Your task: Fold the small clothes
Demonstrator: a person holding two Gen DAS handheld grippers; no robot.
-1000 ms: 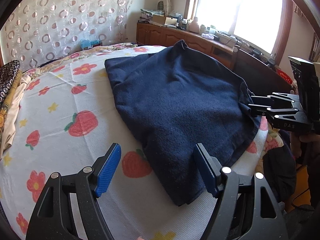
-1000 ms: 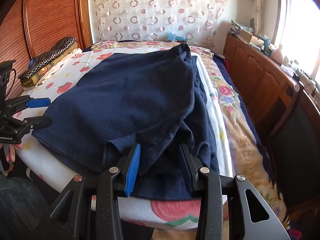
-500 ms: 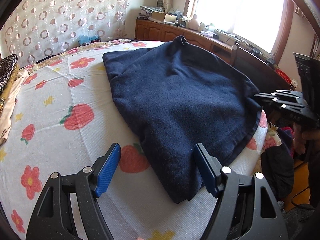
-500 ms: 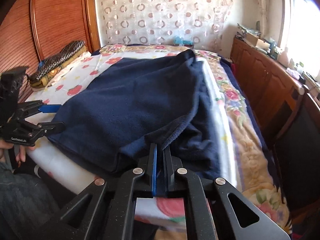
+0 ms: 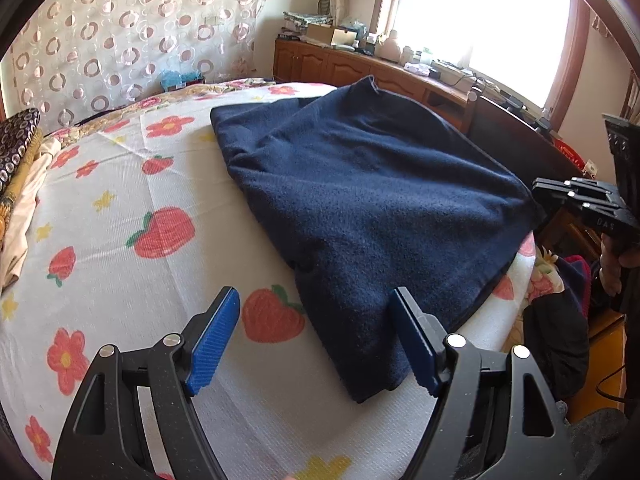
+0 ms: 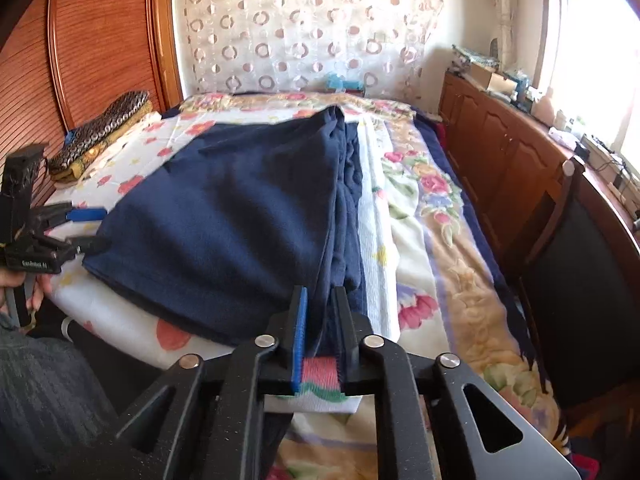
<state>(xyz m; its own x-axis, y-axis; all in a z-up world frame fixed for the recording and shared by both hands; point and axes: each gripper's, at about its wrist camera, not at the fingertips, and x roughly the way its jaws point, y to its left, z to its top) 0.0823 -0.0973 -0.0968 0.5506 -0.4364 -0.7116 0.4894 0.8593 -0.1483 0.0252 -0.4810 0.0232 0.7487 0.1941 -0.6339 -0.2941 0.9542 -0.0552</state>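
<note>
A navy fleece garment [image 5: 380, 208] lies spread on the strawberry-print bed cover [image 5: 160, 184]. My left gripper [image 5: 314, 300] hovers open over the garment's near corner, which sits between the blue pads without touching them. In the right wrist view my right gripper [image 6: 320, 296] pinches the garment [image 6: 240, 208] at its near right edge. The cloth runs taut up from its tips. Its jaws are opening slightly, with the fabric still between them. The right gripper [image 5: 576, 196] shows at the bed's right edge. The left gripper [image 6: 86, 228] shows at the garment's left corner.
Folded patterned cloths [image 6: 104, 128] are stacked at the bed's far left by the wooden headboard [image 6: 100, 40]. A wooden cabinet [image 6: 500, 140] with clutter and a dark chair [image 6: 580, 240] line the right side. A hand [image 6: 36, 300] holds the left tool.
My right gripper went from open around the garment's edge to closed on it, then drew back and up, pulling that edge taut. The left gripper stayed open and still.
</note>
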